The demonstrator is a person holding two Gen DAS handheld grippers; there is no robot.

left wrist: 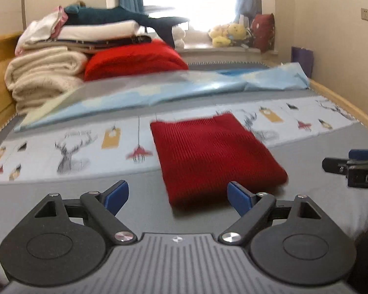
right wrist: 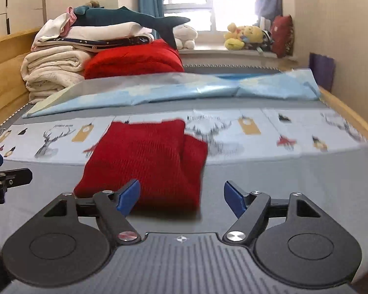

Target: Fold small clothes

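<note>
Left wrist view: we see our left tongs (left wrist: 177, 197) spread wide, empty; right tongs (right wrist: 182, 196) likewise released. Just beyond both, a folded red knit sweater (left wrist: 213, 156) lies flat on the bed (left wrist: 61, 196). Farther back, stacked blankets (left wrist: 44, 73).

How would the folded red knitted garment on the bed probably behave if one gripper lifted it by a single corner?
The red knitted garment looks soft and ribbed, so it would probably droop and unfold. Its stacked layers lie loose, so they would likely slide apart. It should not roll.
</note>
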